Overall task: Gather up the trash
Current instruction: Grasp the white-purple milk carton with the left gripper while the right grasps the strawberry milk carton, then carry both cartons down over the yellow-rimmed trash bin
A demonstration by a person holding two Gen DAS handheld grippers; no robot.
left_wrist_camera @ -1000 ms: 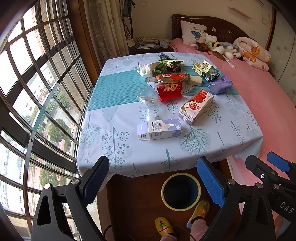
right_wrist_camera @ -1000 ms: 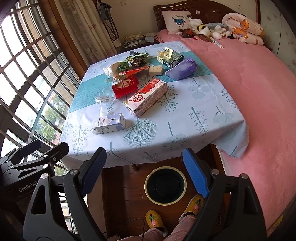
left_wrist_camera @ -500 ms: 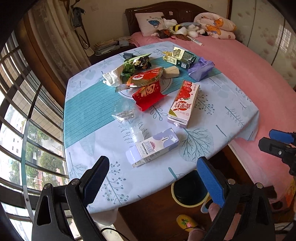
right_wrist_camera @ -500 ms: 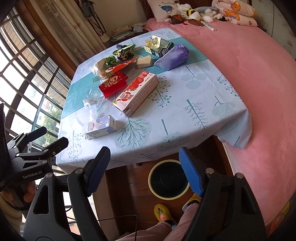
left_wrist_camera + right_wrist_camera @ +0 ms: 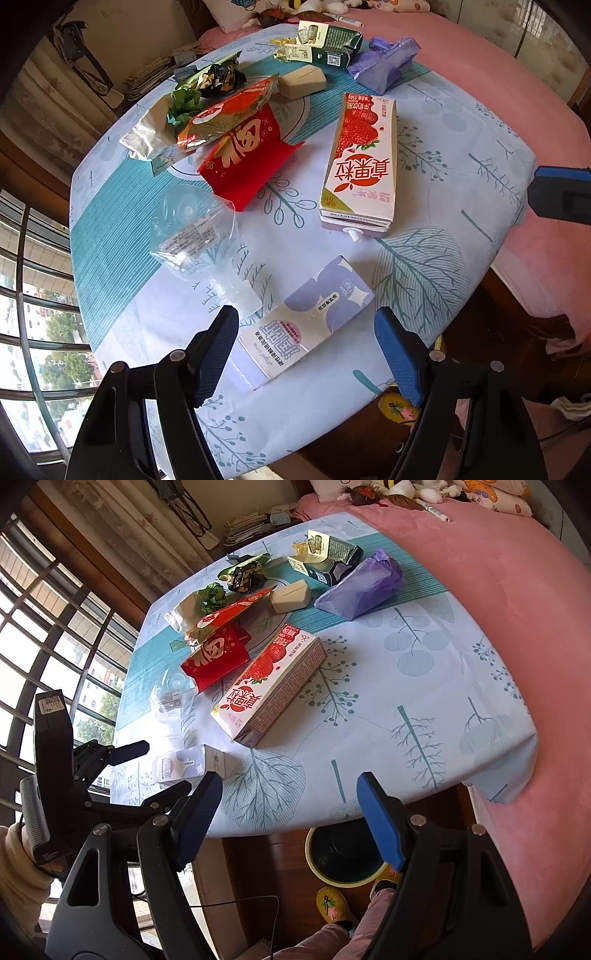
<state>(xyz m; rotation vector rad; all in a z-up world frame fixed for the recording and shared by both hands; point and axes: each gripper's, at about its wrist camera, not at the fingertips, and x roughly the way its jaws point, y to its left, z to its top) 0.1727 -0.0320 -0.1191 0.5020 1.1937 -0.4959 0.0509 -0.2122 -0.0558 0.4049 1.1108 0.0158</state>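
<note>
Nothing looks collected yet: all the trash lies on the table (image 5: 424, 709), and the bin (image 5: 343, 853) on the floor below its near edge seems empty. The left gripper (image 5: 306, 354), jaws wide and holding nothing, hangs around the purple carton (image 5: 306, 325) at the near edge. The right gripper (image 5: 290, 819), also wide and empty, hovers above the bin, well apart from the strawberry milk box (image 5: 269, 690), clear bottle (image 5: 195, 236), red packet (image 5: 247, 162) and wrappers farther back

A bench (image 5: 458, 155) carried a pale blue cloth printed with trees, crossed by a teal striped band. Along its right edge lay a bed with a pink cover (image 5: 517, 602), and stuffed toys (image 5: 424, 487) and a pillow sat at the bed's head. Past the far corner, stacked papers (image 5: 247, 522) rested beside a curtain (image 5: 136, 528). A barred window (image 5: 40, 332) ran along the left edge.
</note>
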